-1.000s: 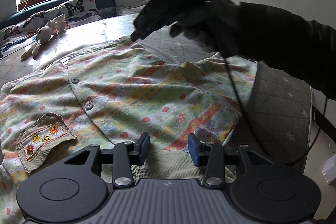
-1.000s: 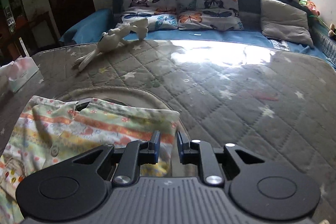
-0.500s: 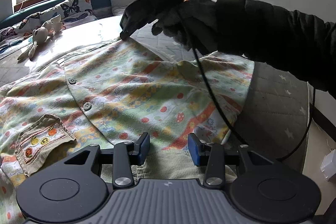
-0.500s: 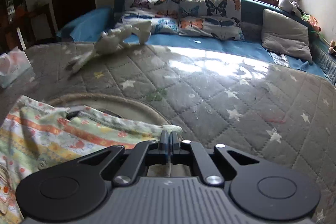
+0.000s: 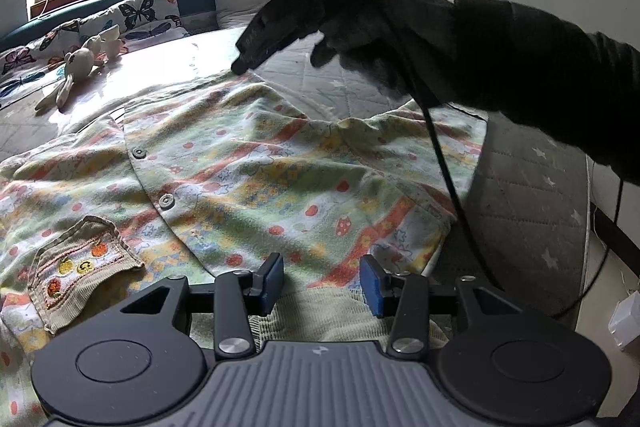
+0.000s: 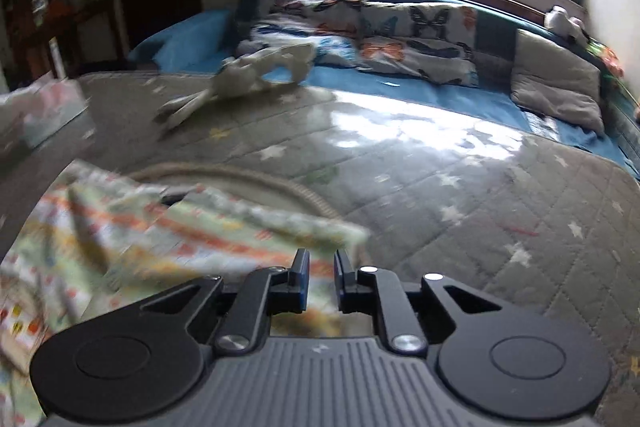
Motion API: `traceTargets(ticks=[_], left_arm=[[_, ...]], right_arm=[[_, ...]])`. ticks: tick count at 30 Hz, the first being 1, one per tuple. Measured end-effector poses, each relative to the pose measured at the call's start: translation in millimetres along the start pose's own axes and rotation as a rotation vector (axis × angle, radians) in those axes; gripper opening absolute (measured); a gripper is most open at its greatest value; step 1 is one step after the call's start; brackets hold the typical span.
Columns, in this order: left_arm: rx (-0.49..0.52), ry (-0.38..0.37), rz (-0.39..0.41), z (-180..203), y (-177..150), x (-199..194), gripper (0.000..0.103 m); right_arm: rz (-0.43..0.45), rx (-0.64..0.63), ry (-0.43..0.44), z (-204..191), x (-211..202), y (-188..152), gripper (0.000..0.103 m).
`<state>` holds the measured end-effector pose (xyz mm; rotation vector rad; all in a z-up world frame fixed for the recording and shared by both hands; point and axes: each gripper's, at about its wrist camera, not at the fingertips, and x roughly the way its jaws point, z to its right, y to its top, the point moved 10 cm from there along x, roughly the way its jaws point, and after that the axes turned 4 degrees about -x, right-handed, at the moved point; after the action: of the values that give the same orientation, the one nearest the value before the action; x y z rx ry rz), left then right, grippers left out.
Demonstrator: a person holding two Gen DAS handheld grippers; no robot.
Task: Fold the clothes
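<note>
A child's patterned button-up shirt (image 5: pixel 248 167) with a small embroidered pocket (image 5: pixel 76 267) lies spread on the grey quilted mattress (image 5: pixel 528 179). My left gripper (image 5: pixel 322 281) is open and empty, low over the shirt's ribbed hem. My right gripper (image 6: pixel 322 273) has its jaws a little apart over the shirt's far corner (image 6: pixel 280 227), holding nothing; the view is blurred by motion. In the left wrist view the right gripper (image 5: pixel 244 65), held by a black-gloved hand, touches down at the shirt's far edge.
A white plush rabbit (image 5: pixel 76 67) lies at the back left. Butterfly pillows (image 6: pixel 380 27) and a grey cushion (image 6: pixel 560 87) line the headboard under the window. A black cable (image 5: pixel 448 179) hangs from the right gripper across the shirt. The mattress edge is on the right.
The right gripper was shut on the shirt's corner half a second ago; its jaws have now come apart and the corner has dropped to the mattress. The left gripper has stayed put.
</note>
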<state>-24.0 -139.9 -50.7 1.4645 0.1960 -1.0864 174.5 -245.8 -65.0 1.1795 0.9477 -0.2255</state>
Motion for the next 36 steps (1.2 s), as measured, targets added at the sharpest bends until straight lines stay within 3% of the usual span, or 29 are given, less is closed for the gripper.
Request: traceTargets(ticks=[5, 9, 17, 23, 27, 30, 34, 36], left_arm=[[-0.013, 0.014, 0.01, -2.0, 0.5, -6.0, 0.049], [-0.04, 0.025, 0.038, -11.7, 4.0, -20.0, 0.05], [-0.111, 0.143, 0.083, -52.9, 2.3, -50.3, 0.053], [-0.19, 0.218, 0.068, -88.7, -18.3, -64.3, 0.053], [-0.226, 0.237, 0.063, -101.8, -28.3, -69.4, 0.053], [-0.251, 0.248, 0.058, -110.4, -35.1, -72.4, 0.053], [-0.258, 0.245, 0.056, -114.1, -38.4, -72.6, 0.053], [-0.259, 0.242, 0.058, -115.0, -38.7, -73.3, 0.054]], right_arm=[[-0.048, 0.017, 0.006, -7.9, 18.8, -10.1, 0.013], [-0.034, 0.028, 0.005, -10.9, 18.6, -4.5, 0.014], [0.006, -0.034, 0.17, -66.5, 14.2, 25.8, 0.014], [0.0, -0.058, 0.214, -103.4, 42.3, 48.0, 0.014], [-0.02, -0.059, 0.217, -114.9, 60.6, 55.3, 0.024], [-0.032, -0.057, 0.218, -120.4, 69.5, 56.2, 0.025], [-0.044, -0.062, 0.216, -126.3, 75.8, 54.9, 0.024], [-0.038, -0.063, 0.21, -126.5, 75.0, 54.9, 0.013]])
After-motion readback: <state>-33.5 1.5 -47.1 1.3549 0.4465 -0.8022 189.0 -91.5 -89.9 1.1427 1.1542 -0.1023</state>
